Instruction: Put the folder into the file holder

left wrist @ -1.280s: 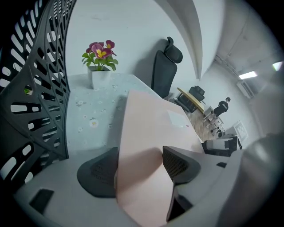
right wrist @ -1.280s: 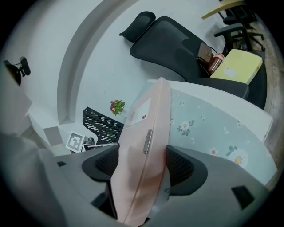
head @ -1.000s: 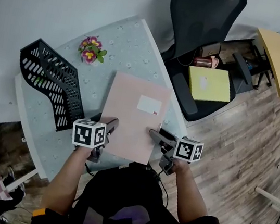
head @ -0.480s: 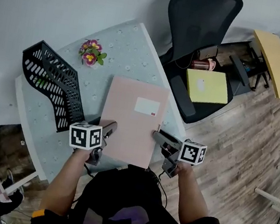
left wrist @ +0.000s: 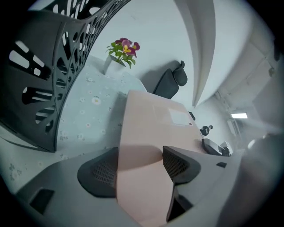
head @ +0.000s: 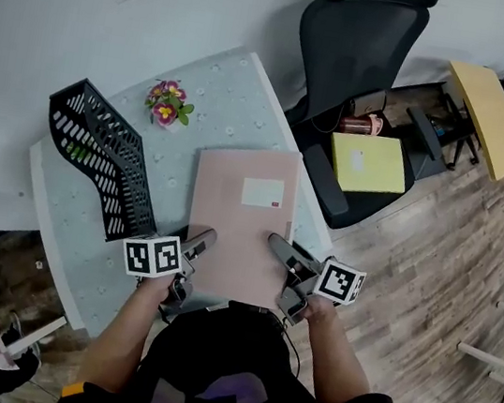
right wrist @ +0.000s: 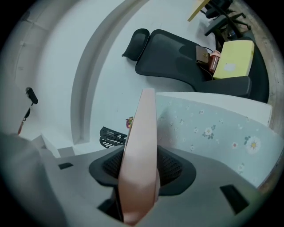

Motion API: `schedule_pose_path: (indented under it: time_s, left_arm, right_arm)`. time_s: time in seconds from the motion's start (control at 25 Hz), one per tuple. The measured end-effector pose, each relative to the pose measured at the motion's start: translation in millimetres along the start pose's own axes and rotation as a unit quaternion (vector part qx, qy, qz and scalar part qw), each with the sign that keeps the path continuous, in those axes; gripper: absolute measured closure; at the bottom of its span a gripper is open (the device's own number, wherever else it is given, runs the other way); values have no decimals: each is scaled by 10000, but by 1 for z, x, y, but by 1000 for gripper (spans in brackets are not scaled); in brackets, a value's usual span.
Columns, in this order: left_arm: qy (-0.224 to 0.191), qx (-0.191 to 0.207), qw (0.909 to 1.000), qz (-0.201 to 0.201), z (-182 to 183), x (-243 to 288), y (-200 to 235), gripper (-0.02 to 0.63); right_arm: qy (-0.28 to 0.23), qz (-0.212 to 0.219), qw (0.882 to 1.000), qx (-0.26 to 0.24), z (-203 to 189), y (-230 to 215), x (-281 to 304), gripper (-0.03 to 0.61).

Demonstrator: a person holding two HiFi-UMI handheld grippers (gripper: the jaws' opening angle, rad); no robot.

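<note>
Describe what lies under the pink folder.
Only the flowered table shows around the pink folder; the patch directly beneath it is covered, so anything there is hidden.

The left forearm [head: 121, 336] and right forearm [head: 338, 359] reached forward. The left gripper [head: 201, 238] clamped the folder [head: 238, 217] at its near-left edge. The right gripper [head: 279, 245], whose jaws had just been closing, pinched its near-right edge.
</note>
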State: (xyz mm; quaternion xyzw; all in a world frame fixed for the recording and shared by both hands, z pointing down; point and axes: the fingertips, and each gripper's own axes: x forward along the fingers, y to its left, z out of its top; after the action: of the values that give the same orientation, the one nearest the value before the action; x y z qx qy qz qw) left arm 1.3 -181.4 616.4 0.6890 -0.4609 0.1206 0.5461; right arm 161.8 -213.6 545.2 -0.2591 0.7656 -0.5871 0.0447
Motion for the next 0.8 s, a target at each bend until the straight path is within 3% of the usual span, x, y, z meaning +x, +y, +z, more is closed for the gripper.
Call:
schedule_pose_path:
  time_s: [0.2, 0.44, 0.8]
  left_arm:
    - [33, 0, 10000, -88, -4, -4, -1, 308]
    - [-273, 14, 9992, -289, 6, -18, -14, 308]
    - [-1203, 889, 9869, -611, 66, -75, -65, 310]
  right_arm:
    - [188, -257, 9995, -65, -8, -2, -4, 382]
    - [203, 35, 9986, -490, 5, 27, -8, 397]
    - [-352, 664, 9899, -1199, 42, 99, -21, 407]
